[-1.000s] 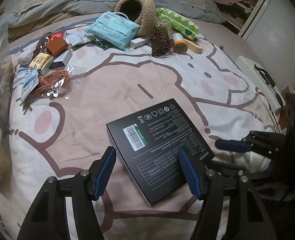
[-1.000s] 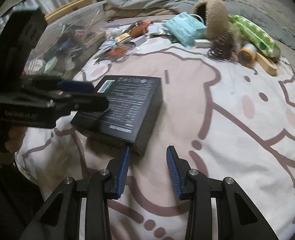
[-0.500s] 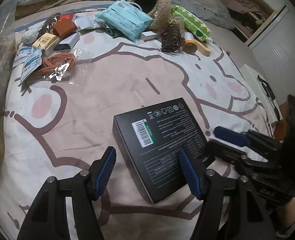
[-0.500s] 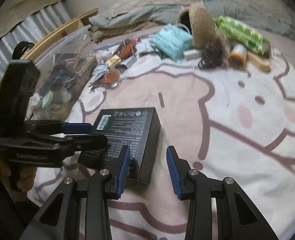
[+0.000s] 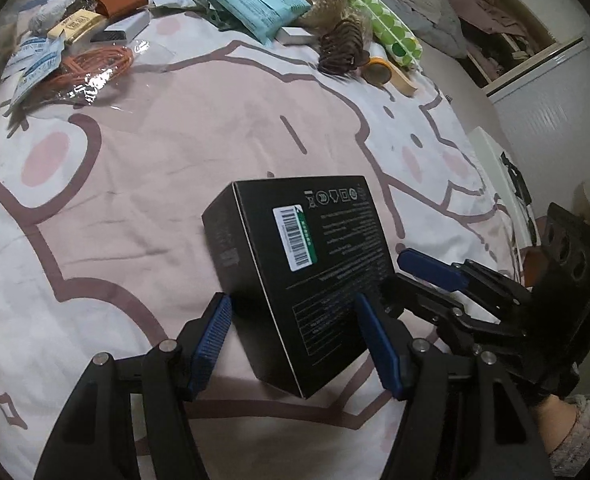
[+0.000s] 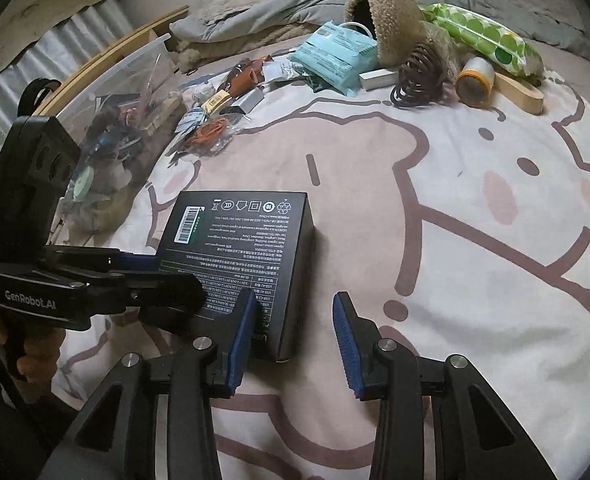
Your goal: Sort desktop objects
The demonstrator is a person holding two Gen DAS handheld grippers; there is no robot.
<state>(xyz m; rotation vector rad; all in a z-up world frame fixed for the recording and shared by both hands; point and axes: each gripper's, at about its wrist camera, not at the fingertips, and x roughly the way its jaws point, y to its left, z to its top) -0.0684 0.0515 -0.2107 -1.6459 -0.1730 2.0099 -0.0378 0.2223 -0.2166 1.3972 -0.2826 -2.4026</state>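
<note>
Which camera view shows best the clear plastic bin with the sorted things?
The right wrist view: the clear plastic bin stands at the left edge of the bed, its rim and contents visible. The left wrist view shows at most a blurred sliver at its left border.

Cartoon-print bedsheet (image 5: pixel 215 152), grey quilt (image 6: pixel 279 4), white cabinet (image 5: pixel 551 92)

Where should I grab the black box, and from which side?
Take the black box across its narrower width, pads on the two long side walls, coming down from above at its near end. It lies flat on the bedsheet, label side up, so only those thin vertical walls give parallel faces.
</note>
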